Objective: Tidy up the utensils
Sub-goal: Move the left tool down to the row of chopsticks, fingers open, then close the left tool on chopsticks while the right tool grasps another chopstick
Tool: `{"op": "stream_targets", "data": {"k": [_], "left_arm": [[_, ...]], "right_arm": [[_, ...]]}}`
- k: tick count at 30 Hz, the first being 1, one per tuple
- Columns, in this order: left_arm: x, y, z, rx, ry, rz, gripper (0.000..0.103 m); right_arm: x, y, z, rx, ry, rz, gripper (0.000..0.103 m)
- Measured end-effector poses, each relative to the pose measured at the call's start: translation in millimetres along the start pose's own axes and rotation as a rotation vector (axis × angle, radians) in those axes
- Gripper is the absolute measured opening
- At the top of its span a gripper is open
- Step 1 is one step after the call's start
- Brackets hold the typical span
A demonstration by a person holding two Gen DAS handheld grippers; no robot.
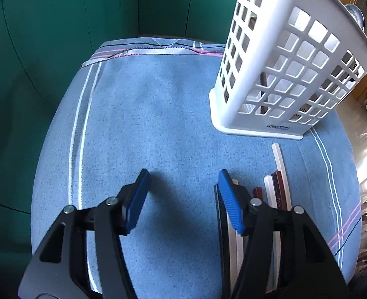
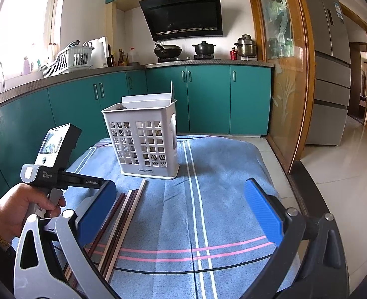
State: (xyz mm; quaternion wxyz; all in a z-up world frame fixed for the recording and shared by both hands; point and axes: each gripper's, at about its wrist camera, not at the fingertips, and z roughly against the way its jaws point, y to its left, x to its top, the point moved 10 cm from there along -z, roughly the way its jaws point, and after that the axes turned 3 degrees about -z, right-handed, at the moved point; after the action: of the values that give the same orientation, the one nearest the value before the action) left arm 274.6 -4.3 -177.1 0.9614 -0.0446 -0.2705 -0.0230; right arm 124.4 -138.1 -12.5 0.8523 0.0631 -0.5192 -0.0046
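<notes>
The chopsticks (image 2: 123, 214), dark red and pale ones laid side by side, lie on the blue towel (image 2: 220, 194) covering the bench, near its front edge and pointing toward the white slotted utensil holder (image 2: 143, 144), which stands upright toward the far edge; laid parallel like this they look ready to be picked up and dropped in. The holder already contains a few utensils, seen through its grid, and its base carries a label reading "LONG" followed by letters too small to read. The left hand-held gripper (image 1: 183, 199) hovers just left of the chopsticks, jaws wide apart and empty; its body reads "GenRobot.AI". The right hand-held gripper (image 2: 181, 206) is likewise spread wide, holding nothing, with the chopsticks beside its left finger
</notes>
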Motion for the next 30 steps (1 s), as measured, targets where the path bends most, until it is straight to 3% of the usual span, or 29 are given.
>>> {"op": "stream_targets", "data": {"k": [5,8,17,20,22,24,30], "left_arm": [[-1.7,-8.9,-4.9,0.086,-0.002,-0.072,0.066],[-4.0,-2.5,-2.1,0.101,-0.007,-0.046,0.065],[-7.8,19.4,3.3,0.112,-0.022,-0.037,0.052],[-9.7,11.9,6.8,0.11,-0.026,-0.053,0.037],[-10.6,7.1,8.4,0.098,-0.026,-0.059,0.015],[-11.9,4.9,9.8,0.075,-0.024,-0.054,0.008],[-8.4,8.5,33.3,-0.006,-0.073,-0.012,0.007]], "right_arm": [[-1.3,2.9,-1.4,-0.001,0.003,0.014,0.1],[-2.4,2.3,-1.8,-0.003,0.005,0.017,0.1],[-3.3,3.2,-3.6,0.001,0.017,0.013,0.1],[-8.4,6.3,-11.4,0.008,0.057,0.019,0.1],[-14.1,10.0,-21.1,0.02,0.104,0.025,0.1],[-18.4,13.6,-31.1,0.017,0.136,0.029,0.1],[-20.2,28.1,-78.1,0.016,0.264,0.017,0.096]]}}
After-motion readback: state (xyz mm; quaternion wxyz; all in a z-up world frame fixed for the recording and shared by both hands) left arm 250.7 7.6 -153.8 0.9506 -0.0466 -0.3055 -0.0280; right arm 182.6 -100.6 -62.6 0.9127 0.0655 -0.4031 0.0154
